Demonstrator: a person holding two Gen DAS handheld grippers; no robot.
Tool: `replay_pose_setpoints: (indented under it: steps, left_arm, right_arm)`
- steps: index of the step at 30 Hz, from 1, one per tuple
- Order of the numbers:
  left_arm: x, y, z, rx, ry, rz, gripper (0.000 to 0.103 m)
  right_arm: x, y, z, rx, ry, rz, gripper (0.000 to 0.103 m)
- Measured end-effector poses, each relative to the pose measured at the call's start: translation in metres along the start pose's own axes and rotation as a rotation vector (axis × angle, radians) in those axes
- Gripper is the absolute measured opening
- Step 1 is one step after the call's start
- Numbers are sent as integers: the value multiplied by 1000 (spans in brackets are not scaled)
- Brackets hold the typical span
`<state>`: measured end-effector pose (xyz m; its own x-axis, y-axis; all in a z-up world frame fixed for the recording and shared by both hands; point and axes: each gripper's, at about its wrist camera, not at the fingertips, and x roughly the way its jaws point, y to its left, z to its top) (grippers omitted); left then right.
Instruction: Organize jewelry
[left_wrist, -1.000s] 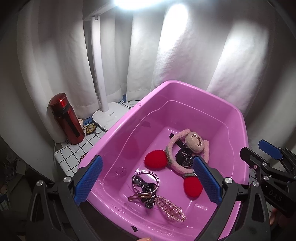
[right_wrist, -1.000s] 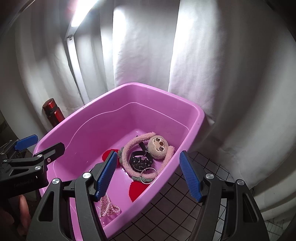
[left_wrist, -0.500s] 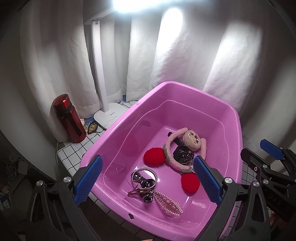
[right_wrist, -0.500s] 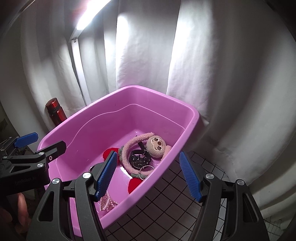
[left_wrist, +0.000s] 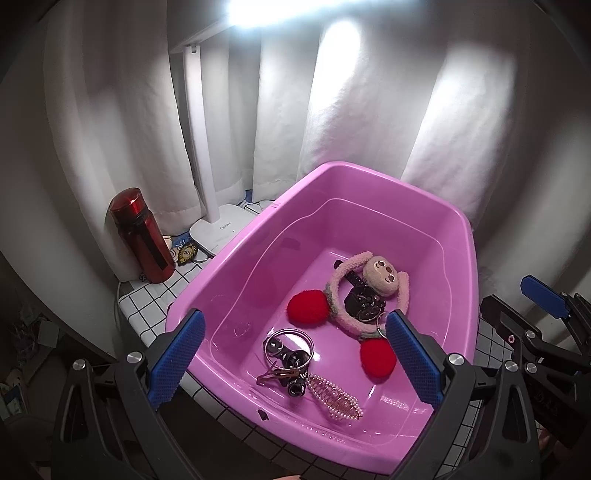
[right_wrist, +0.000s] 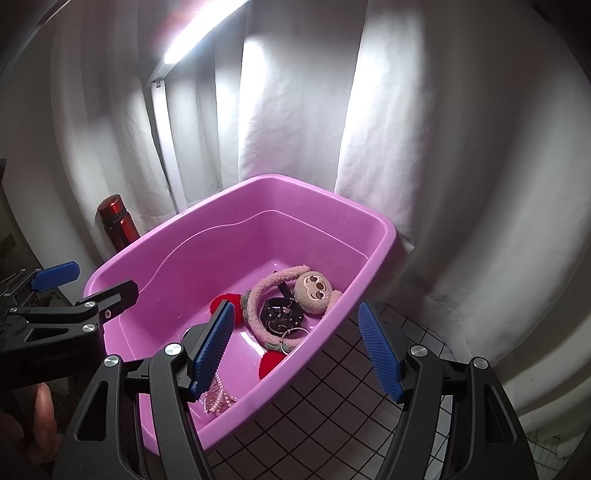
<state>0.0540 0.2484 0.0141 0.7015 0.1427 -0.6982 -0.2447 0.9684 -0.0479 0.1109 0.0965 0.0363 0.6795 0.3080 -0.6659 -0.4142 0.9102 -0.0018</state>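
A pink plastic tub holds the jewelry: a plush sloth headband, two red pom-poms, a black studded piece, a silver bangle, black clips, a rose-gold snap clip and a pearl hair clip. My left gripper is open and empty above the tub's near end. My right gripper is open and empty over the tub's right rim.
A red bottle and a white desk lamp stand left of the tub, with a small badge by the lamp base. White curtains hang behind. The checked table surface lies to the right.
Both grippers have drawn back and up from the tub, so more of the tub and table shows. The jaws stay open. Nothing in the tub has moved.
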Motion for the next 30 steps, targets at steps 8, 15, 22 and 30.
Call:
replay_pose_setpoints:
  steps: [8, 15, 22, 30]
  left_arm:
    - [-3, -3, -1, 23, -3, 3, 96]
    - [-5, -2, -2, 26, -8, 6, 96]
    - [-4, -3, -2, 27, -9, 3, 96]
    - [-5, -4, -3, 27, -5, -3, 96]
  right_arm:
    - [-3, 0, -1, -1, -5, -1, 67]
    - [-4, 0, -1, -3, -7, 0, 67]
    - [-7, 0, -2, -1, -8, -7, 67]
    - [-7, -1, -2, 4, -7, -11, 67]
